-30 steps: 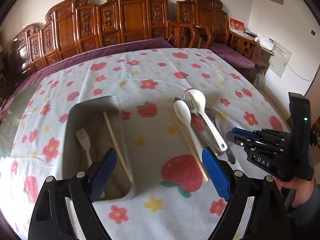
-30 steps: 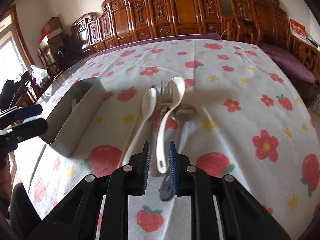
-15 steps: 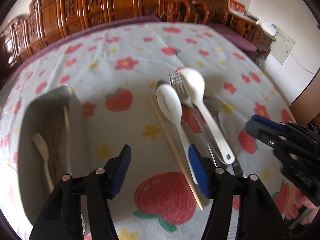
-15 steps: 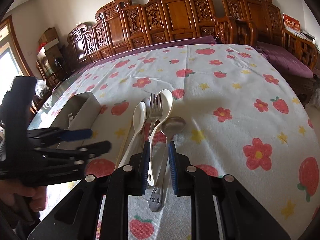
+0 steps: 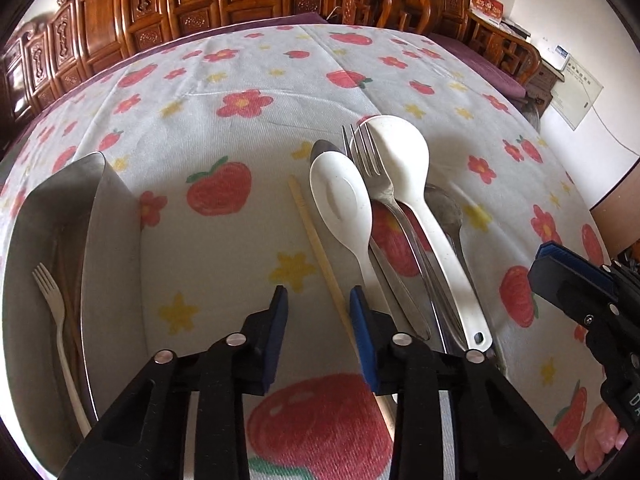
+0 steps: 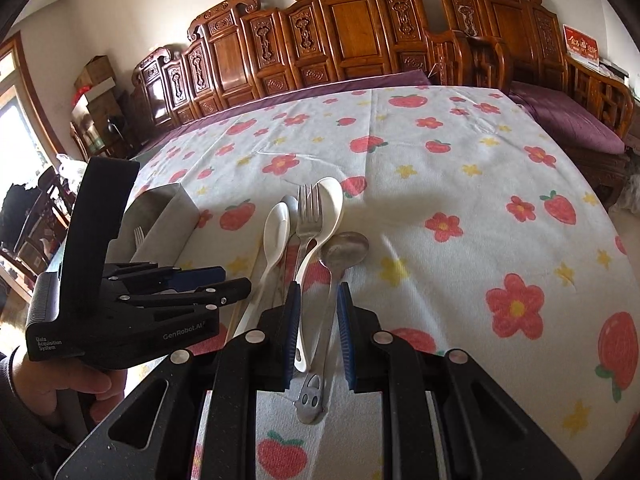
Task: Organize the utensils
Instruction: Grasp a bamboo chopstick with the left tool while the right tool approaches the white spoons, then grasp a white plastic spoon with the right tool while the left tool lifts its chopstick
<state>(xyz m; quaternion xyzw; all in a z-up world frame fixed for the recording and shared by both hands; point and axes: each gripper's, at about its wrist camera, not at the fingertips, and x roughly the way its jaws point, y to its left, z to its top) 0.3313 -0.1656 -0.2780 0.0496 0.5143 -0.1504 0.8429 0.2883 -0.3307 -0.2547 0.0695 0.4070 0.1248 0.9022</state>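
Closing over the bench, my left claw point(image 5: 318, 300) has the near part of a wooden chopstick point(image 5: 316, 240) between its jaws, hard against the right-hand pad; I cannot tell whether the pads press it yet. That chopstick runs lengthwise away from me, leaning slightly left at its far tip. My right claw point(image 6: 318, 320) stands narrow, its jaws astride the handle of a metal spoon point(image 6: 334, 280) and the tail of the large white spoon point(image 6: 316, 248); whether it grips either, I cannot tell.

Beyond the claws the utensils lie in a tight bundle on the flowered tablecloth point(image 5: 224, 120), all with handles toward me and heads pointing away: a small white spoon point(image 5: 344, 204) just right of the chopstick, then a metal fork point(image 5: 372, 172) lying partly over the large white spoon, the metal spoon on the far right. To the left, well apart from the bundle, a metal tray point(image 5: 108, 248) holds a pale plastic fork point(image 5: 56, 320), tines pointing away. Carved wooden chairs point(image 6: 352, 40) line the far wall.
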